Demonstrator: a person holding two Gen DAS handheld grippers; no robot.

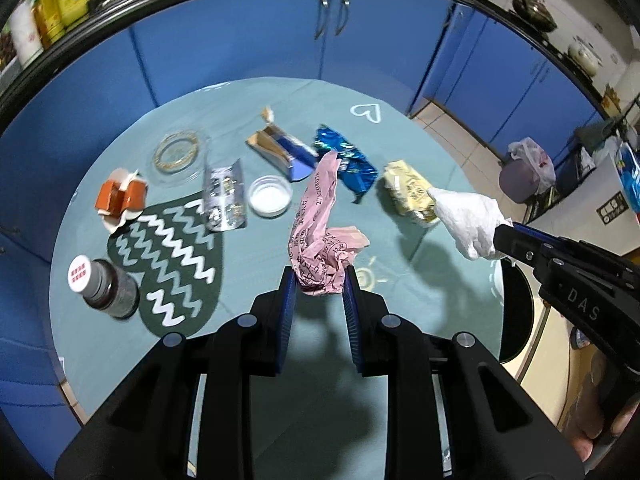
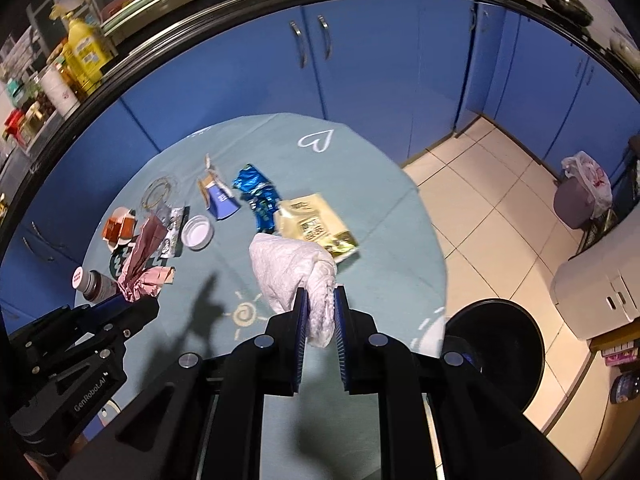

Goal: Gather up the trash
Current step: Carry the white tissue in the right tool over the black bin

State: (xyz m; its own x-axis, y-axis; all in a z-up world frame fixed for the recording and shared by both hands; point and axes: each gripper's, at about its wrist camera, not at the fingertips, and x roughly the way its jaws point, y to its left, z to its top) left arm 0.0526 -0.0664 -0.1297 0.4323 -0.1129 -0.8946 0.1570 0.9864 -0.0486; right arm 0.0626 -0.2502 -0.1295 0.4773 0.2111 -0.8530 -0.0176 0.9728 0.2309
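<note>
At frame centre, left tool clamped on light, crushable pink wrapper; right tool clamped on soft white tissue; pinch bunched folds.

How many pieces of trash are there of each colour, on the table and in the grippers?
Pink: 1, paper in left gripper
White: 1, tissue in right gripper
Blue: 2, wrapper, carton
Yellow: 1, bag
Orange: 1, box
Silver: 1, pouch
Total: 7
</note>
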